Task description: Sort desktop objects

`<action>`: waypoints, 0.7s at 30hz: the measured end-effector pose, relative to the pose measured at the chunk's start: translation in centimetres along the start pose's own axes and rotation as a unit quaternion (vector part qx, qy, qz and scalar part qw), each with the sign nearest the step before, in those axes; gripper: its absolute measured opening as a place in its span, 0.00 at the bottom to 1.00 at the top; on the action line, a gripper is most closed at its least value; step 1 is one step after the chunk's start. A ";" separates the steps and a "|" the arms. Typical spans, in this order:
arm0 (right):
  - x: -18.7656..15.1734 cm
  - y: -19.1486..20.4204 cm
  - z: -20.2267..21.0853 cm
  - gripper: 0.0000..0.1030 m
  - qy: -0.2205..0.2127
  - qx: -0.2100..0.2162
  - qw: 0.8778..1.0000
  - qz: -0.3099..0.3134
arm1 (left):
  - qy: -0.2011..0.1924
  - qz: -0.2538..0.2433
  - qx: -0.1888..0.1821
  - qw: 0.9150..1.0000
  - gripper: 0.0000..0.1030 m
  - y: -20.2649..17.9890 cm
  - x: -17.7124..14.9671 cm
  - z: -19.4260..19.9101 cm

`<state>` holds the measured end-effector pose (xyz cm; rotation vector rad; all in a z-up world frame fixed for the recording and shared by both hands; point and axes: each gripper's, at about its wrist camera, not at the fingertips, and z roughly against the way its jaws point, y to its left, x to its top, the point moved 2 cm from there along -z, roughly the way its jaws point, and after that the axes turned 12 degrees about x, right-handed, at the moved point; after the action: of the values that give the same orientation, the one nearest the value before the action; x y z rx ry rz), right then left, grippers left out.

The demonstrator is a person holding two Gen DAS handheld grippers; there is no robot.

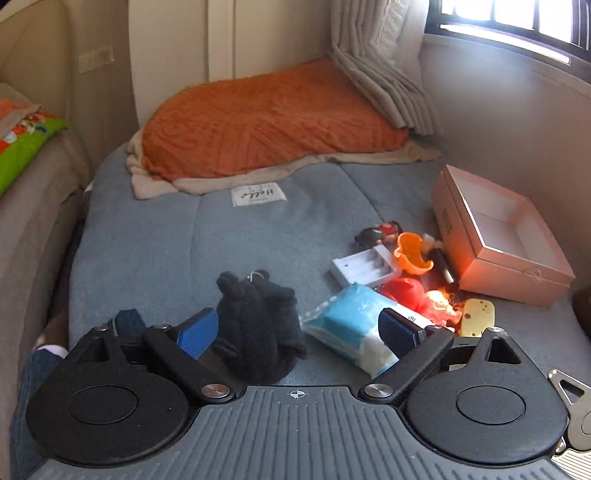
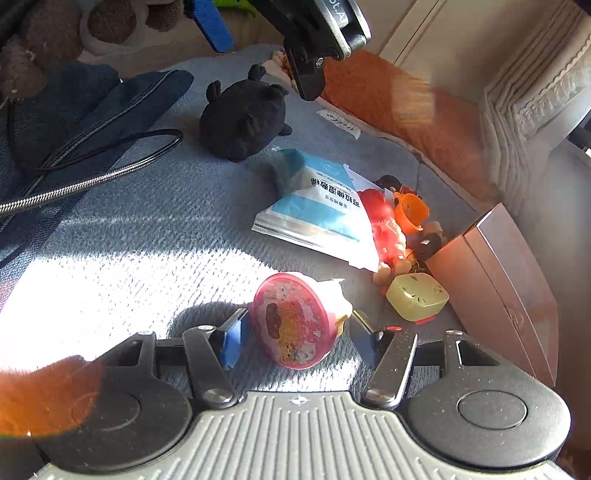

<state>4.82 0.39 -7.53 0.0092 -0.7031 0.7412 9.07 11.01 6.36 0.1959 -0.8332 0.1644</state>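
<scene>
My left gripper (image 1: 297,330) is open above the blue-grey blanket (image 1: 221,240). A black plush toy (image 1: 258,325) lies between its fingers, nearer the left pad, and a blue-and-white packet (image 1: 351,328) lies by the right pad. My right gripper (image 2: 295,338) is open around a pink round lidded toy (image 2: 291,319) on the blanket, with both pads a little off it. The plush (image 2: 243,118) and packet (image 2: 317,210) show farther off in the right wrist view. An open pink box (image 1: 498,236) stands at the right.
A heap of small toys lies by the box: orange cup (image 1: 412,253), white battery holder (image 1: 365,267), red figure (image 1: 406,291), yellow plug adapter (image 2: 417,297). An orange blanket (image 1: 266,122) lies behind. A dark bag and cables (image 2: 85,122) lie at left. The left gripper (image 2: 314,33) hangs overhead.
</scene>
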 end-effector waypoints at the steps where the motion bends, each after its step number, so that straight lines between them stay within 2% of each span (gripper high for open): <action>1: 0.3 -0.7 0.0 0.44 0.000 0.012 1.000 -0.021 | 0.000 0.001 -0.002 1.000 0.95 0.0 -0.1 0.0; 2: 0.6 -1.5 0.2 0.42 -0.003 0.021 0.999 -0.042 | 0.000 -0.001 -0.006 1.000 0.95 -0.2 -0.2 0.0; 4: 1.1 -4.3 0.7 0.36 -0.008 0.058 0.990 -0.125 | 0.000 -0.011 -0.014 1.000 0.95 -0.5 -0.5 0.1; 5: 1.2 -6.0 0.9 0.35 -0.011 0.083 0.981 -0.176 | -0.001 -0.017 -0.021 1.000 0.95 -0.7 -0.6 0.1; 7: 0.5 -9.8 0.9 0.35 -0.009 0.129 0.948 -0.291 | -0.001 -0.027 -0.033 0.999 0.95 -1.2 -0.9 0.2; 9: -0.3 -12.2 1.1 0.37 -0.019 0.137 0.929 -0.343 | 0.001 -0.036 -0.045 0.998 0.95 -1.9 -1.3 0.2; 12: -0.8 -14.0 2.1 0.40 -0.033 0.118 0.929 -0.349 | 0.008 -0.051 -0.061 0.997 0.95 -3.2 -2.0 0.2; 16: -0.7 -16.0 2.5 0.47 -0.055 0.116 0.917 -0.378 | 0.013 -0.105 -0.089 0.990 0.95 -6.0 -3.8 0.6; 17: -0.4 -16.5 2.0 0.48 -0.052 0.108 0.914 -0.388 | 0.014 -0.118 -0.095 0.988 0.95 -6.7 -4.3 0.6; 19: 0.3 -16.9 0.3 0.56 -0.044 0.097 0.911 -0.399 | 0.023 -0.137 -0.104 0.985 0.95 -8.2 -5.2 0.7; 21: 0.9 -17.2 -1.6 0.58 -0.026 0.080 0.910 -0.407 | 0.031 -0.152 -0.109 0.982 0.95 -9.4 -6.1 0.8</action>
<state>16.97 -11.53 -4.28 0.4506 -0.6124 -0.0106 6.56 1.28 1.29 0.1085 -0.7439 -0.2062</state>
